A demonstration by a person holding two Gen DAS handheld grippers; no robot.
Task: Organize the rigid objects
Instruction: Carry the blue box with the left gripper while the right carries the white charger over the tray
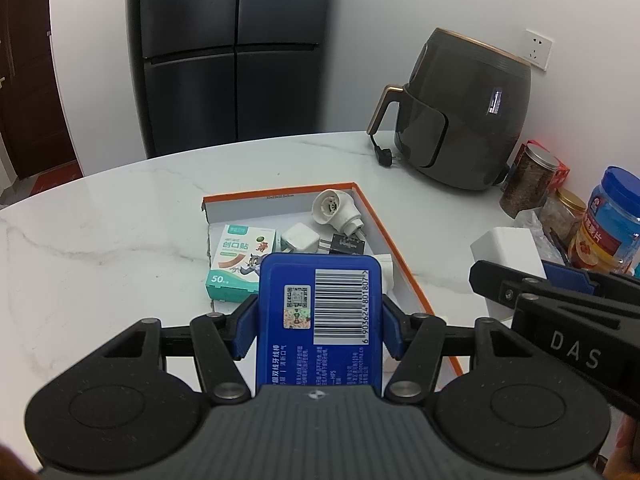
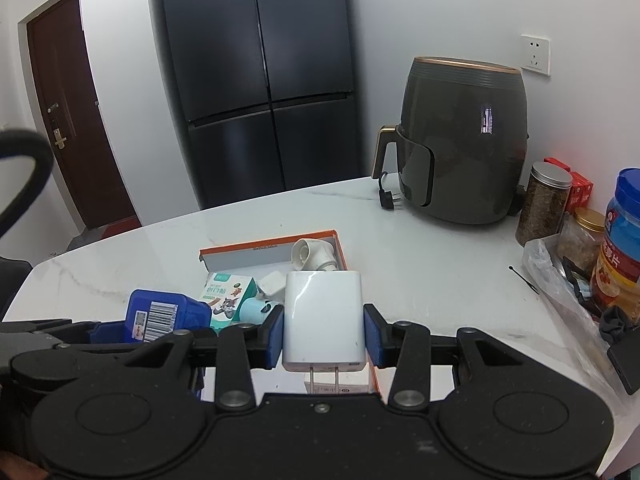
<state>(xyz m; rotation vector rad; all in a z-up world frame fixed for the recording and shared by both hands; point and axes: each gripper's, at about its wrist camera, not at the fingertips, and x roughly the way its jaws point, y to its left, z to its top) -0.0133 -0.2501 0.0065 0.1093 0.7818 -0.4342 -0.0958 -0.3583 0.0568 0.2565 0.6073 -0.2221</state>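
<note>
Left tongs [image 1: 320, 320]: closed on the blue box [image 1: 320, 320], held flat by its sides so it can be put down neatly.
Right tongs [image 2: 324, 336]: closed on the white charger [image 2: 323, 316], prongs kept toward the camera.
Where: both are held just above the orange tray [image 1: 404, 256], prob. to be put inside w/ the plaster box [image 1: 240, 264], small plugs & round white plug [image 1: 332, 208].
Table [image 1: 120, 240]: white marble, smooth.
Room: air fryer [image 1: 460, 120] & jars [image 2: 548, 200] at the right, dark fridge [image 2: 260, 80] behind.

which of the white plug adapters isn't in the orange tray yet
The large white charger, clamped in the right gripper; the others lie in the orange tray.
</note>
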